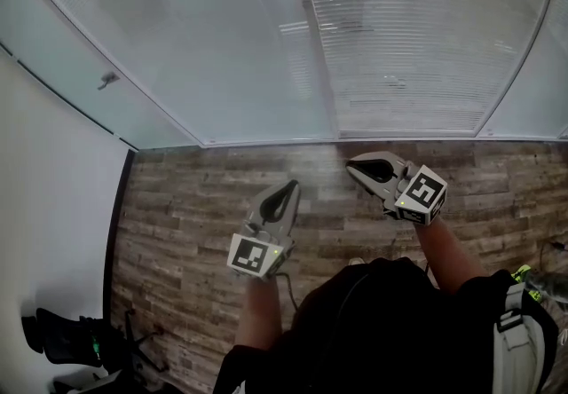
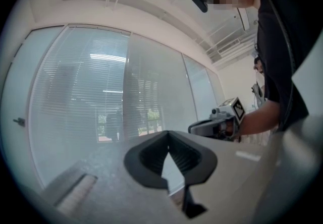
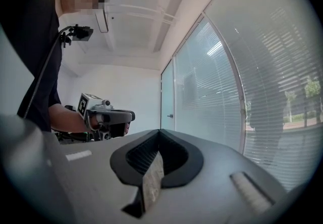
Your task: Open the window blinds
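L claw (image 1: pixel 291 185) & R claw (image 1: pixel 351 163) both tips together, empty, before blinds (image 1: pixel 399 55); blinds' top out of frame.

Looked like an office: full-height glass partitions (image 1: pixel 191 55), slatted blinds (image 1: pixel 417 55), wood-plank floor (image 1: pixel 195 206), plain white wall (image 1: pixel 53 232).

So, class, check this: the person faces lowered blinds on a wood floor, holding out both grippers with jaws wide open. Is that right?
No: the jaws are shut. In their own gripper views the left gripper and right gripper show tips together, nothing between. The rest stands.
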A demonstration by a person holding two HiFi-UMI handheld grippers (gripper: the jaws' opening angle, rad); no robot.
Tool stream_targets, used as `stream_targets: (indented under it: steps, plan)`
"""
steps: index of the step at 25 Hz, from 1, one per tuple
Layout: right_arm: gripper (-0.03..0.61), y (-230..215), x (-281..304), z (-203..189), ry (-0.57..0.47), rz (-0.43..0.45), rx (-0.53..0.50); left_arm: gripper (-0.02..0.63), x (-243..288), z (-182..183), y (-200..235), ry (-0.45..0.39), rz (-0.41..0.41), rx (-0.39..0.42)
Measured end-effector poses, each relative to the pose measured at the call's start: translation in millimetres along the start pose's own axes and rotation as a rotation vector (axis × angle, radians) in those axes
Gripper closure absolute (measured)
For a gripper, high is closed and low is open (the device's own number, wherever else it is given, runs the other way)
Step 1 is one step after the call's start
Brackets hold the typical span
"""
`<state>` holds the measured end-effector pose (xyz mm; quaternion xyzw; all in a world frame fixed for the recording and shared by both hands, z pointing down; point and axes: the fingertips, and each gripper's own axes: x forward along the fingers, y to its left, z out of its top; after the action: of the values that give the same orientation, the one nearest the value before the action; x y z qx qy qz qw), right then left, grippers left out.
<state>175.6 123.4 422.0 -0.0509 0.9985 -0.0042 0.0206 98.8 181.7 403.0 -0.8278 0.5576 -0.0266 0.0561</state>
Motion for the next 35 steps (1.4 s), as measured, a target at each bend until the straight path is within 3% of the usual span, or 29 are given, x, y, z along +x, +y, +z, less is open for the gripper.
stream_targets:
  steps: [23,35]
  plan:
    - [0.574,-28,10,-16,0.027,0.048,0.033,0.609,23,-15,13,0.027,0.034,-0.015]
    - [0.574,-36,10,-14,0.037,0.025,0.008,0.609,32,-15,19,0.011,-0.002,-0.022]
